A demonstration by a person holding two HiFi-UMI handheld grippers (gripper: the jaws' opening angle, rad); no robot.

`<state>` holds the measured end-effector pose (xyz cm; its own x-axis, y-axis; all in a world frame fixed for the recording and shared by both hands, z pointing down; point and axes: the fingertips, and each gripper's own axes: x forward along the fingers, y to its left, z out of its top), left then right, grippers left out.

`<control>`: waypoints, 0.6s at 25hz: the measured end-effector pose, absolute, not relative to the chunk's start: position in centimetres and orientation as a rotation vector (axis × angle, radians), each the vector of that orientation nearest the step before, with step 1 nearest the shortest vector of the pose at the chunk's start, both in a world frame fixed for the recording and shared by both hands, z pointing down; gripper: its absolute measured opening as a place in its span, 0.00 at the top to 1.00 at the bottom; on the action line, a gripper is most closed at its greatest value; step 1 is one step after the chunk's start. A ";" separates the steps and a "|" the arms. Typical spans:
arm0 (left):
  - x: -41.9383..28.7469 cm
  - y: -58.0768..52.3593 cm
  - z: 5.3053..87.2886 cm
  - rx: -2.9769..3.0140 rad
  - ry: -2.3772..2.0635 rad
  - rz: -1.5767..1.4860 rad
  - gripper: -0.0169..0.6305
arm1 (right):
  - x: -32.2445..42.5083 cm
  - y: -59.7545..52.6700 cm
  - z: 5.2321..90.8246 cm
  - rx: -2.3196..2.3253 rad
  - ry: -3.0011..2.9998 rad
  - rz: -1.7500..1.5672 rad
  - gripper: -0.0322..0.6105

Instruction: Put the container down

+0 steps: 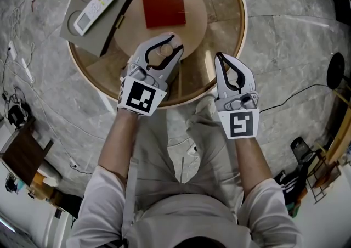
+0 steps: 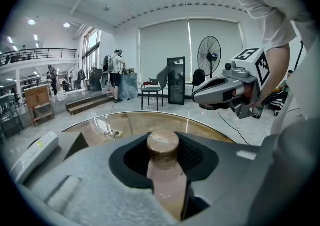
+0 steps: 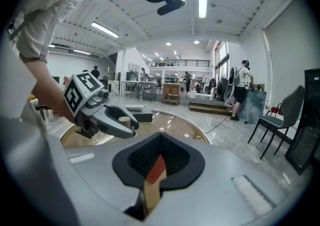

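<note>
Nearest the lens, at the bottom of the head view, we are seeing our own shoulders, with both bare forearms reaching up the frame side by side. Only the left gripper view is showing the container's (image 2: 166, 175) pale body under its brown cap; the head view is giving just the round cap. The left gripper (image 1: 176, 44) is clamping that container between its jaws at frame centre, over the glass table (image 1: 233, 35). Right of it, the right gripper (image 1: 220, 56) is hovering at the table's lower-right rim, jaws together and empty. Its own view is showing a red book (image 3: 156, 169) through the jaw loop.
</note>
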<state>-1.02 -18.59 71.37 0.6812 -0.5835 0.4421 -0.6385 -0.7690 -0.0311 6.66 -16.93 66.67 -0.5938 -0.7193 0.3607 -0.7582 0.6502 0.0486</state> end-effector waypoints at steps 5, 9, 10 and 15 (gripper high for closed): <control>-1.7 -18.2 71.4 2.743 -1.010 0.652 0.71 | 6.5 -16.7 66.5 1.166 -2.516 0.158 0.94; -2.8 -17.4 70.7 2.723 -1.036 0.649 0.70 | 6.2 -16.3 65.8 1.156 -2.526 0.151 0.94; -3.1 -17.2 70.4 2.715 -1.047 0.645 0.70 | 6.1 -16.2 65.5 1.151 -2.528 0.148 0.94; -4.5 -15.7 68.4 2.681 -1.102 0.654 0.70 | 5.7 -15.5 63.4 1.134 -2.550 0.134 0.94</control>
